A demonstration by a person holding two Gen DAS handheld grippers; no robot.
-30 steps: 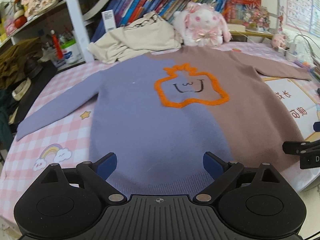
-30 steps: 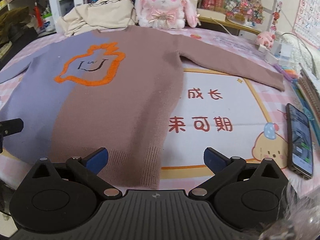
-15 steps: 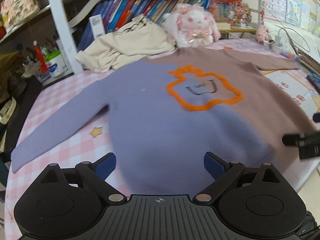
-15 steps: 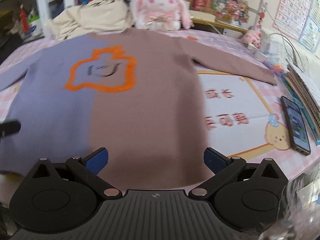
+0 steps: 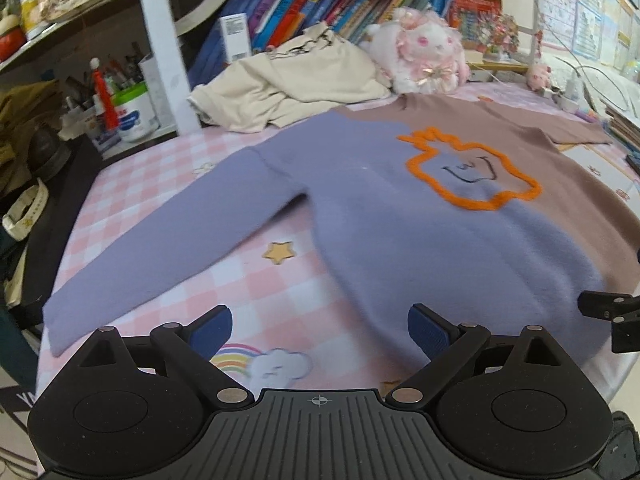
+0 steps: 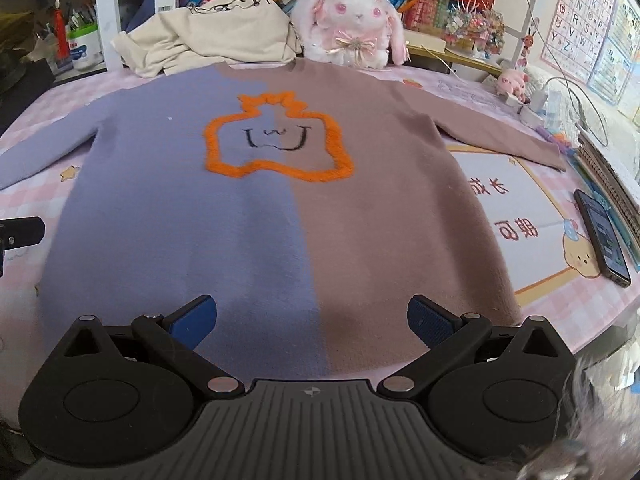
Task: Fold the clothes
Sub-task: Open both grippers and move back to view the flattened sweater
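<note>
The two-tone sweater (image 6: 260, 200) lay face up and spread flat on the pink checked table (image 5: 132, 184), hem at the near edge and sleeves stretched toward the side edges, a layout that suits folding. The left gripper (image 5: 320, 330) hung spread and empty over the near edge beside the lilac sleeve (image 5: 168, 240), probably to take it first. The right gripper (image 6: 312, 316) waited, jaws apart and empty, over the hem.

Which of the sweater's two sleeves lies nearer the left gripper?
The purple sleeve, stretched over the pink checked cloth toward the left gripper. The brown sleeve runs off the far side, toward the phone.
</note>
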